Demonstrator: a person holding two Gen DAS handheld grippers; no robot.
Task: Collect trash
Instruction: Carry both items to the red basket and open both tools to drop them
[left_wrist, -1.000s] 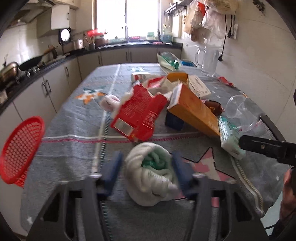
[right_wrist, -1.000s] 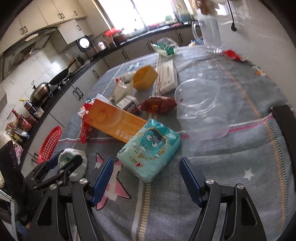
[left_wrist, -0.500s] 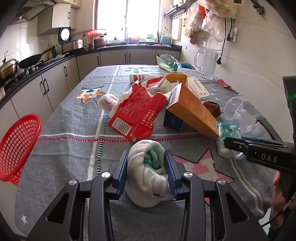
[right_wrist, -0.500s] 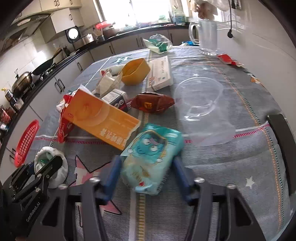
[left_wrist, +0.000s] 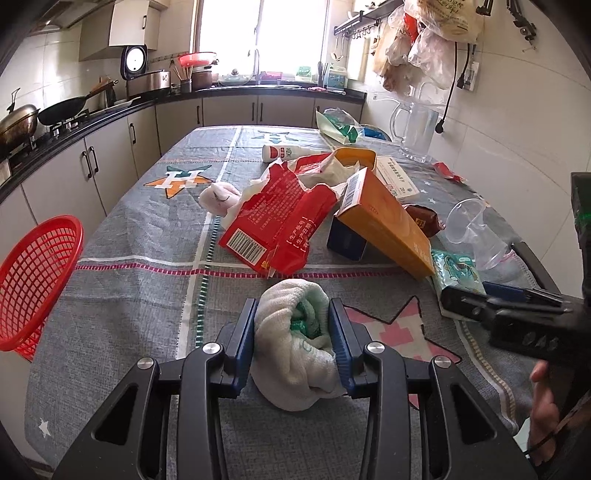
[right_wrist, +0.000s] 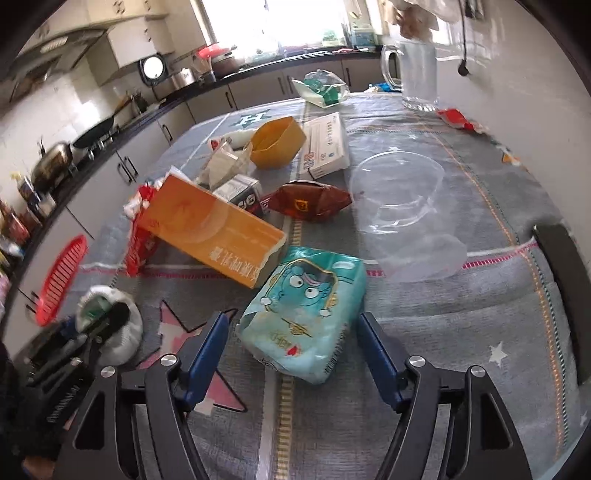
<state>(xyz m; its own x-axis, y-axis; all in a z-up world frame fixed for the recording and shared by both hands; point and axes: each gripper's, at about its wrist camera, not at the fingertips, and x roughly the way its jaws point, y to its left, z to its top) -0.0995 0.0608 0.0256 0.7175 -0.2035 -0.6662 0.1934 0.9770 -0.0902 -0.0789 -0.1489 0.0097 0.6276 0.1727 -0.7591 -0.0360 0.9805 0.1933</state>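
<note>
Your left gripper (left_wrist: 293, 345) is clamped on the rolled white wad (left_wrist: 295, 347), pads pressing both sides, and the wad rests on the table (left_wrist: 122, 280) near its near edge, not lifted yet. That grip looks secure enough to carry; the red basket (left_wrist: 35, 284) hangs off the table's left edge, which I take as the drop point, so it's a short swing left. Your right gripper (right_wrist: 291, 350) has just been opening: its jaws now stand wide, either side of the teal tissue pack (right_wrist: 306, 314), pads clear of it, so nothing is held there. The pack lies flat near the near edge, one corner just beside the orange box (right_wrist: 210, 229), which leans on the clutter mid-table. Straddling the pack's narrow width suits a re-grip.
</note>
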